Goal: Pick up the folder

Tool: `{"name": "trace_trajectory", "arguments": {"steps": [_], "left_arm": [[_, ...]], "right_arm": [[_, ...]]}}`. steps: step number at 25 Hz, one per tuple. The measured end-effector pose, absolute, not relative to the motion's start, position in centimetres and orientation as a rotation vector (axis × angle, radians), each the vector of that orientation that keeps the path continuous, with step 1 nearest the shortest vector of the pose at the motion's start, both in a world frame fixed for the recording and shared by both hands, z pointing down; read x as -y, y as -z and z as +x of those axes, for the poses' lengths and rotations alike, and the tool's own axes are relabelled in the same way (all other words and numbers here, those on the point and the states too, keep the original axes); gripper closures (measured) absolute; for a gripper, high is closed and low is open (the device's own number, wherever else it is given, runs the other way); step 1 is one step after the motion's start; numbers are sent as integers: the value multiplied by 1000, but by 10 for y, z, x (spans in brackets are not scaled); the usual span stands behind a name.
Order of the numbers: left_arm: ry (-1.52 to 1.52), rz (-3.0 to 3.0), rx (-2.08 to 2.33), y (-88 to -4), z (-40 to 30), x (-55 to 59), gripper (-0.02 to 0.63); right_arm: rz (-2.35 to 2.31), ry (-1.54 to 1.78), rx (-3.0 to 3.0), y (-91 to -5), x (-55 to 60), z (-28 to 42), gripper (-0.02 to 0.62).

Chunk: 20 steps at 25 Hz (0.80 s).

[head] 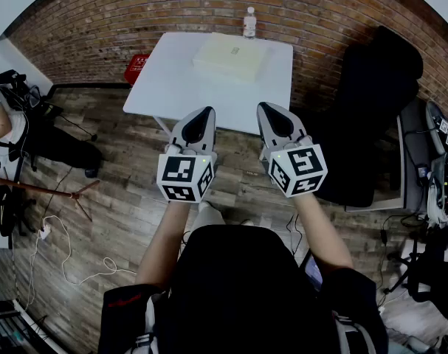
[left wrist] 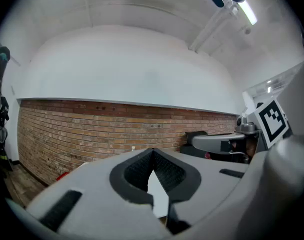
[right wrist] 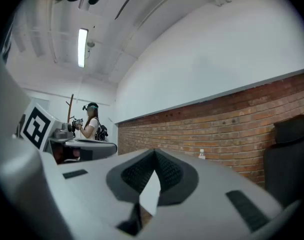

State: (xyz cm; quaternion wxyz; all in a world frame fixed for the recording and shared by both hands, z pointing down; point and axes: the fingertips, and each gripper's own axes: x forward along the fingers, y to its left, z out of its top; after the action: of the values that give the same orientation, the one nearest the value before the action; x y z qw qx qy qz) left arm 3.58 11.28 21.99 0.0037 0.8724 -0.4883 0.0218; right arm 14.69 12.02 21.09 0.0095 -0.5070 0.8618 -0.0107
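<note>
Head view shows the folder (head: 232,56) as a flat, pale cream rectangle with a thick-looking near edge, lying on the white tabletop (head: 172,87). It sits on the far right part of the tabletop, its right side close to the right edge. A small clear bottle (head: 249,22) stands just beyond it at the tabletop's far edge. From the folder leftward and toward the near edge, the tabletop shows only plain white surface. The left gripper (head: 207,111) and the right gripper (head: 264,108) are held side by side, a little apart from each other, with their tips at the tabletop's near edge and well short of the folder. In the left gripper view and the right gripper view alike, the jaws are together at their tips, with nothing held between them. A black chair (head: 371,116) stands just beside the tabletop's right edge and narrows the room there. A red object (head: 137,66) sits low by the far left corner of the tabletop, against the brick wall (head: 120,21) that runs behind the far edge. Wooden floor (head: 105,198) stretches wide off the tabletop's left and near edges, with a white cable (head: 61,257) trailing across it, well to the left.
</note>
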Motion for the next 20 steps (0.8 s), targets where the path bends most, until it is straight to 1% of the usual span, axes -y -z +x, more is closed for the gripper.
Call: {"name": "trace_trajectory", "arguments": {"steps": [20], "left_arm": [[-72, 2690, 1520, -228, 46, -103, 592]], "right_arm": [[-1534, 119, -2689, -221, -107, 155, 569]]}}
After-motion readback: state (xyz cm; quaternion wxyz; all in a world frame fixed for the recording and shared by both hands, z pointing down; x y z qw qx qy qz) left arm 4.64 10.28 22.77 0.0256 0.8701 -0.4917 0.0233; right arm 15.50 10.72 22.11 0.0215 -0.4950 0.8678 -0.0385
